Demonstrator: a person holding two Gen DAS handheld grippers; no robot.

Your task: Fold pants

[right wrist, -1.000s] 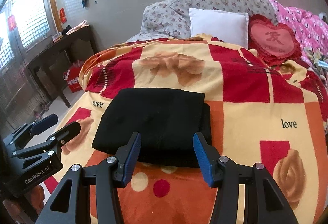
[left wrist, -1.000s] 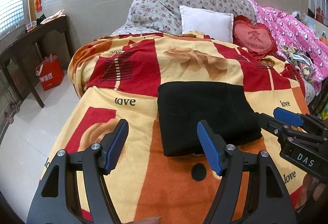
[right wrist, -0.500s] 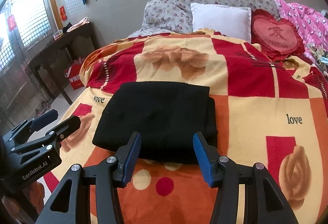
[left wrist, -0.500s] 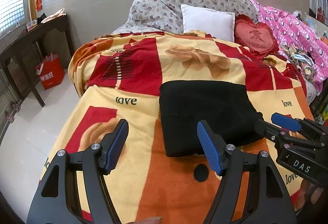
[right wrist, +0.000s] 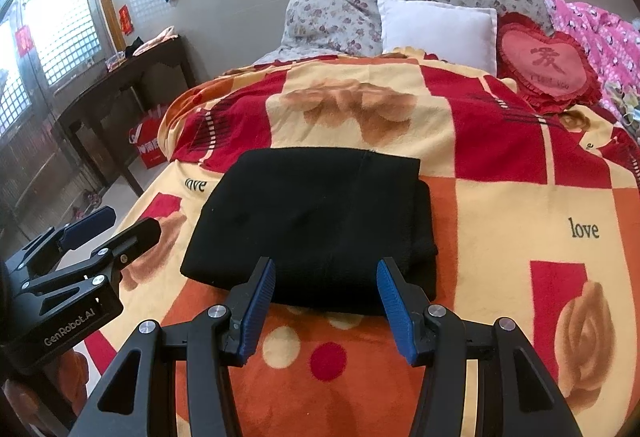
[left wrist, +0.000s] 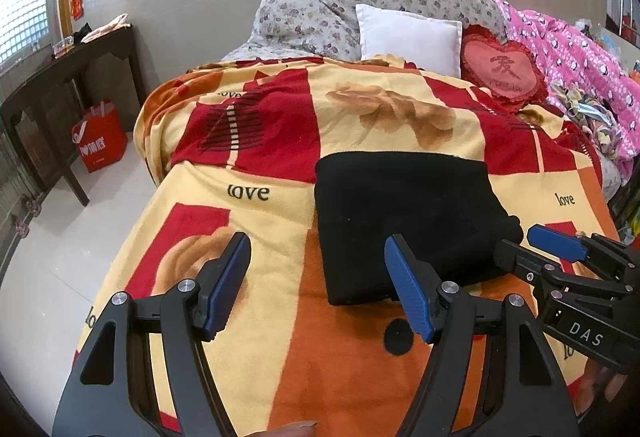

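Daylight enters through the latticed window point(right wrist: 60, 33) at upper left of both frames; panes blown out white. Room evenly lit, shadows soft. Floor tiles point(left wrist: 60, 269) carry pale glare. Strong fisheye bending and dark vignette at corners. My black pants point(right wrist: 316, 221) read as flat black, folds barely resolved. Focus sharp throughout.

The black pants point(right wrist: 316, 221) lie folded into a compact, roughly rectangular stack, flat on the patterned blanket point(right wrist: 500, 205). The fabric is plain, dark and soft-looking, with no visible print. The top layer is smooth, its far edge straight, and a faint seam line runs front to back across it. Along the right side a lower layer juts out slightly beyond the upper one, so the edges probably do not line up exactly there. The near corners are rounded.
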